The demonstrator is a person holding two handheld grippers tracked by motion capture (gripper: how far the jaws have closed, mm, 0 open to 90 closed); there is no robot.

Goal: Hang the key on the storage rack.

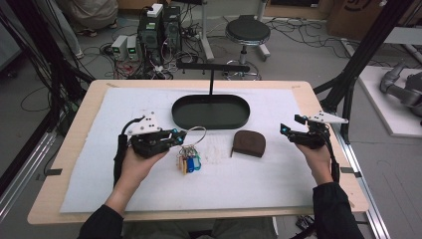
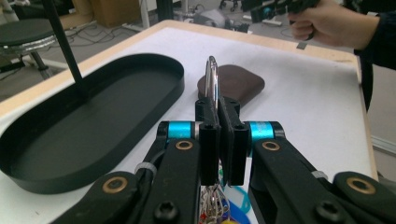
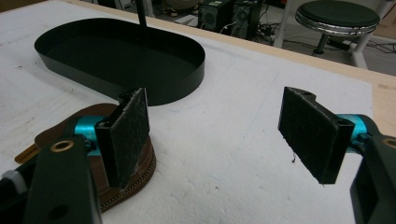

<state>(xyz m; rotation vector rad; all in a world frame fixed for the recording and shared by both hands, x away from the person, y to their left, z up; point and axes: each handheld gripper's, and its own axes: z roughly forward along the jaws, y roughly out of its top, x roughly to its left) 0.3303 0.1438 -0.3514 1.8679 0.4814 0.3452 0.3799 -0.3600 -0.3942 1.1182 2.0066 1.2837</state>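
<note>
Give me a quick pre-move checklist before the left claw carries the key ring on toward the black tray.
1. Grip on the key ring: ok. The left claw is shut on the metal loop.
2. Keys and tags lifted free of the white mat: cannot tell; they hang low under the claw.
3. Black tray free to receive: ok, nothing lies in it.
4. Tray's upright post out of the path: ok, it stands at the far rim.
5. Brown pouch out of the way: ok, it lies to the side, in front of the tray.
6. Right claw: ok, open, holding nothing.
</note>
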